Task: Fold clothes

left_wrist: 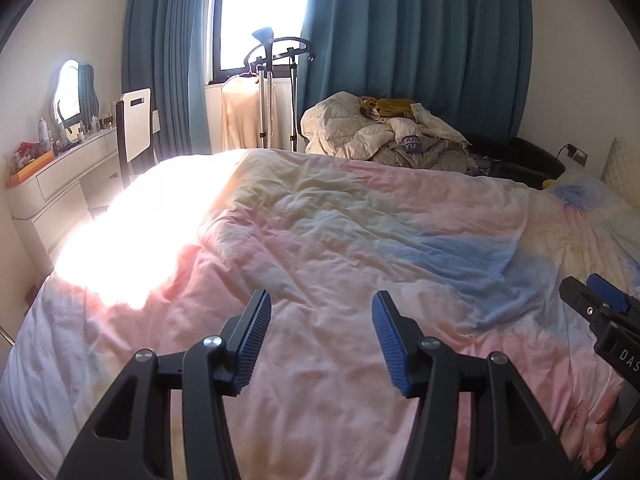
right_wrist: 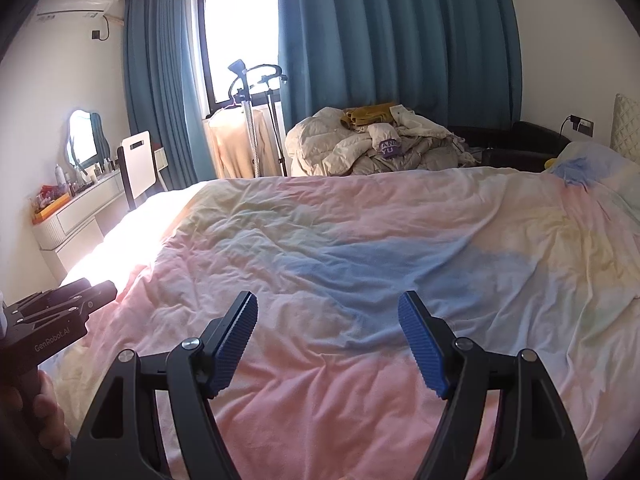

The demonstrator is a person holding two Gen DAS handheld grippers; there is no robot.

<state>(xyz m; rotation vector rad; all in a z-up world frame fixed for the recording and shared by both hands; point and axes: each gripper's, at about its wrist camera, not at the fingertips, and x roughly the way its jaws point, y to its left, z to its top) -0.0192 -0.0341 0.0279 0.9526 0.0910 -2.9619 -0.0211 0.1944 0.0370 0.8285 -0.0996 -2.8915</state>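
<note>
My left gripper (left_wrist: pixel 322 312) and right gripper (right_wrist: pixel 328 312) both hang spread wide and empty above the rumpled pastel pink, yellow and blue duvet (right_wrist: pixel 340 240). The heap of cream and grey quilted clothes (right_wrist: pixel 372 144), perhaps jackets, lies beyond the bed's far edge.

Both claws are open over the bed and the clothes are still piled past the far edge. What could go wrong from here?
1. The clothes pile lies beyond the far side of the bed; reaching across may drag the open left claw or right claw through the rumpled duvet.
2. The pile is tangled, so one grab could lift several garments together.
3. Sun glare washes out the bed's left side, hiding anything laid there.
</note>
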